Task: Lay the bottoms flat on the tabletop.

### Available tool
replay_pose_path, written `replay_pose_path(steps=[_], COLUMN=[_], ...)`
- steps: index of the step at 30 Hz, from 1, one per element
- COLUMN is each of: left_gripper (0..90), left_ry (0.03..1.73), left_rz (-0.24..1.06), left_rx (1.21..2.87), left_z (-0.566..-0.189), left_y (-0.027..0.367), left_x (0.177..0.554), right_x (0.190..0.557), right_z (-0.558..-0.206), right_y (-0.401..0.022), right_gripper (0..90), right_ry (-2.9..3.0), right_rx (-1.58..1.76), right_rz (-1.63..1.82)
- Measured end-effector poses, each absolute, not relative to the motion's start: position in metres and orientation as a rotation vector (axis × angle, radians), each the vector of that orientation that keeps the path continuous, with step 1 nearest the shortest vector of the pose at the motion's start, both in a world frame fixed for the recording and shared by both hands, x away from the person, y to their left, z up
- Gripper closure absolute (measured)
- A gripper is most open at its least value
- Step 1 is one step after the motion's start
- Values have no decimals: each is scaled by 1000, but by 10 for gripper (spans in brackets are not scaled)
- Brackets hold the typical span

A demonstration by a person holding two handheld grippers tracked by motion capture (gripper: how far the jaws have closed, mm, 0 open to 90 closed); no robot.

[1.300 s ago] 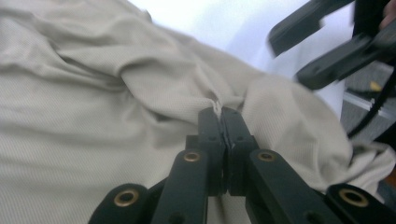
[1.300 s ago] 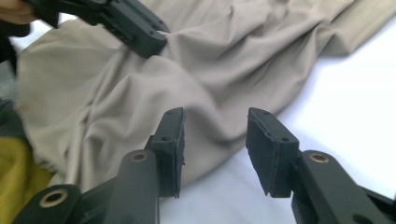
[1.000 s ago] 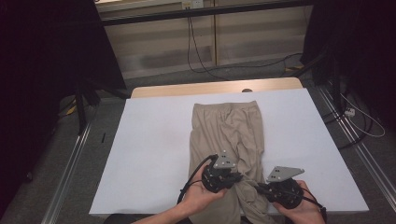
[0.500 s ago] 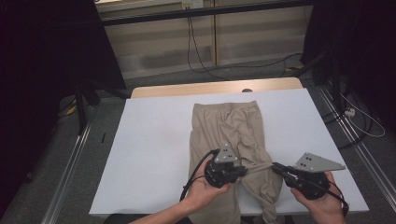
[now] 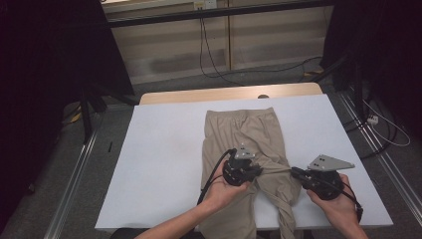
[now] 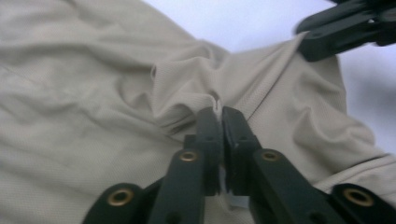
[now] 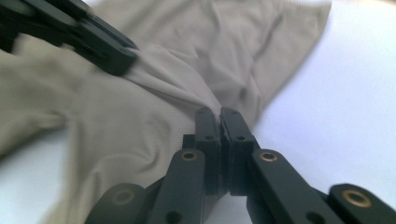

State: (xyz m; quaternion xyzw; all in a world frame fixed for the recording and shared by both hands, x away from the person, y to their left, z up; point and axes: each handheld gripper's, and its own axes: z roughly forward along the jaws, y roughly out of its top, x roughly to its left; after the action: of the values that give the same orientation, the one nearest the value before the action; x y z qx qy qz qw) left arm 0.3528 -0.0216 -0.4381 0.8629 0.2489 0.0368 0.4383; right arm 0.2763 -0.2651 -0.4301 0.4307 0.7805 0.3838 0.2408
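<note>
Both sets of jaws pinch the beige trousers (image 5: 249,137) lying mid-worktop (image 5: 159,149): left gripper (image 5: 259,171) and right gripper (image 5: 293,173) stretch a fold between them. Fabric looks soft, light, limp; hems or seams should hold best.

trouser legs (image 5: 234,224) cut off at bottom edge

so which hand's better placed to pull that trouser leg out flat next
Probably the right. The right gripper is shut on the trousers at the outer edge, with bare table beside it. The left gripper pinches the cloth mid-garment and would likely serve better as the anchor.
</note>
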Motion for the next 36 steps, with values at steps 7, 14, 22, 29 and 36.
replay_pose_path(steps=[7, 14, 22, 29, 36], left_gripper=[531, 601, 874, 900, 900], left_ry=[512, 407, 297, 246, 179], left_rz=[196, 112, 33, -84, -188], left_rx=[2143, 2218, 2318, 2346, 2364], left_z=[-426, -442, -458, -457, -454], left_y=[-25, -47, -50, -35, -17], left_x=[324, 310, 299, 279, 253], right_x=[278, 246, 245, 220, 195], right_z=[-427, -435, -454, -451, -448], right_y=[-279, -268, -251, -245, -234], right_gripper=[664, 722, 689, 896, 878], right_ry=[2057, 2235, 2395, 2473, 2580], right_rx=[1236, 1181, 1164, 1124, 1065], right_rz=[1020, 1085, 955, 943, 945])
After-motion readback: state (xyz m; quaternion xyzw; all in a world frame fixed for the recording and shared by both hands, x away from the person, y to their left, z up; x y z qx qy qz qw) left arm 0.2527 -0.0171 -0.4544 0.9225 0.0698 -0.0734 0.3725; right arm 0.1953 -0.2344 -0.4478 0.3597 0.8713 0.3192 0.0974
